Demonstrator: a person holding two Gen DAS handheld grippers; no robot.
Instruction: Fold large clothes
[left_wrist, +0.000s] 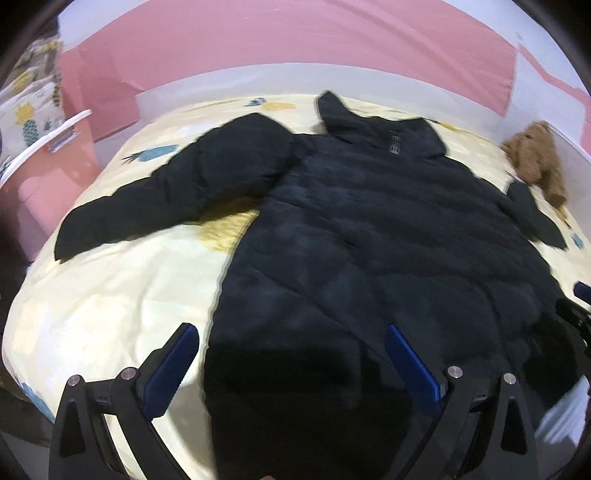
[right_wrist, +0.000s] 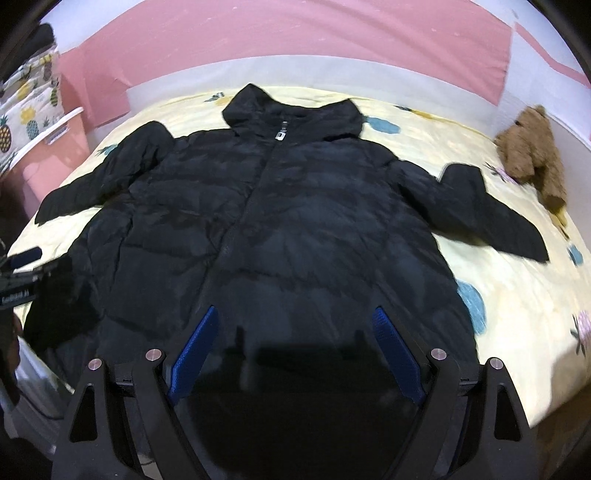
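Bedspread: pale yellow, printed with pineapples and blue and yellow patches, spread beneath and ahead of both grippers. Teddy bear: brown, lying on the bedspread far ahead and to the right, near the bed's edge. Wall: pink, beyond the bed. Pineapple-print fabric: far left, over a pink piece of furniture.

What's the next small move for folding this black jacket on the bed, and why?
Probably reach the left hand-held gripper out to the left sleeve to fold it inward. The jacket lies flat, zipped, with both sleeves spread on the bed, and both hand-held grippers are open and empty above the hem.
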